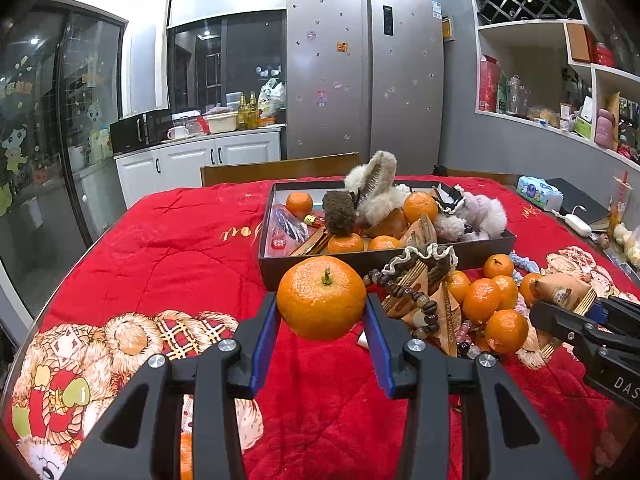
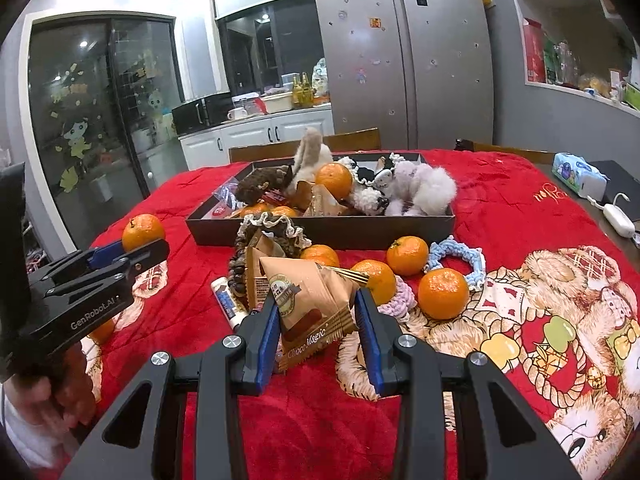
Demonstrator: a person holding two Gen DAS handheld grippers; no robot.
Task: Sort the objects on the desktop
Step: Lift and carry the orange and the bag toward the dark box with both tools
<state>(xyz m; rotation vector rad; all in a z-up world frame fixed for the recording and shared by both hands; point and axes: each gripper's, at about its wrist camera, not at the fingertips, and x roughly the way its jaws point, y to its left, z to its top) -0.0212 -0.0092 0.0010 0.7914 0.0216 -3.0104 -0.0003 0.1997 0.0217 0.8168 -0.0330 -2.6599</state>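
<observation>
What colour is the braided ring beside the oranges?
Light blue and white braided ring; clearest in the right wrist view.

Bright indoor ceiling light, strong fisheye bending and dark vignetted corners, glare on glass doors [image 1: 48,120], sharp focus throughout.

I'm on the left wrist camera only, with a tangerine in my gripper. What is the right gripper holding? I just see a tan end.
Observer: A tan snack packet printed "Choco Magic", clamped between the right gripper's blue pads.
Operator: And the white bit peeking out behind my right finger?
Observer: A small white tube with a blue label, lying on the red quilt beside the bead bracelet.
Operator: How does my tangerine sit, seen from the side?
Observer: The tangerine is out at the tips of the left gripper, most of it showing above the fingers.
</observation>
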